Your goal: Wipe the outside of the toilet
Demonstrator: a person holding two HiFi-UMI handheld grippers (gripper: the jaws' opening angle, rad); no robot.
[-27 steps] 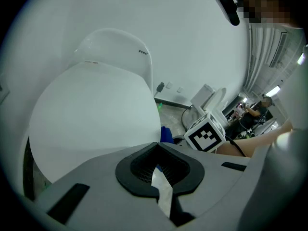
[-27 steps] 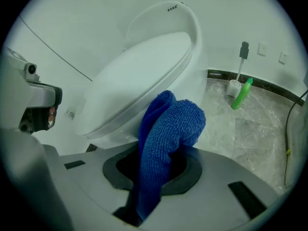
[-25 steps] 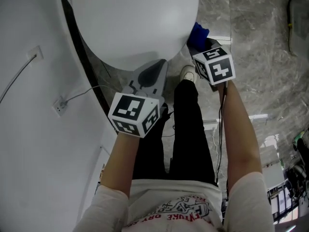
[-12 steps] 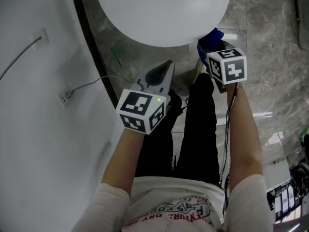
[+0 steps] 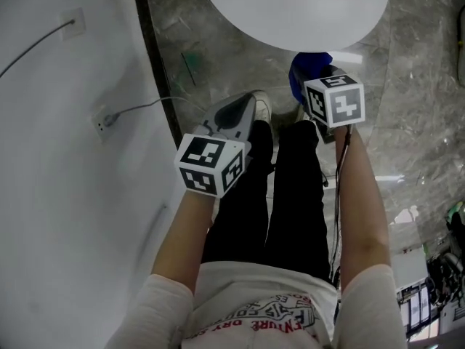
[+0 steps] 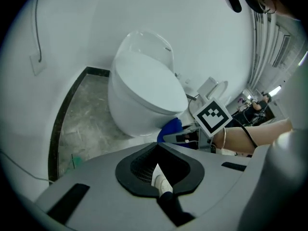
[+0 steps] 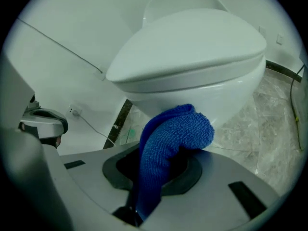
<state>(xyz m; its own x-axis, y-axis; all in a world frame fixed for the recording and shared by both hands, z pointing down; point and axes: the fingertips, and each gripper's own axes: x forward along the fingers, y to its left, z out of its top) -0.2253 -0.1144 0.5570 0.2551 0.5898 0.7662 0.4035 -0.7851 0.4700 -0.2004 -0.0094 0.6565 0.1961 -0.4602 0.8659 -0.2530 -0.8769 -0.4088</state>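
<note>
Toilet [image 7: 192, 52], lid down, stands on the marble floor [image 5: 218, 57] near the curved wall [image 5: 58, 158], with open floor on either side. Right gripper [image 7: 159, 177]: jaws clamped on a blue cloth [image 7: 168, 138], its folded end close under the bowl's front. Left gripper [image 6: 159, 170]: jaws together, empty, apart from the bowl. Compared with a second ago, the bowl sits higher in the head view and more floor shows.

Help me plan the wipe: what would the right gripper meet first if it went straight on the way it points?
Probably the toilet bowl, on its outer wall below the lid, with the held blue cloth touching first.
</note>
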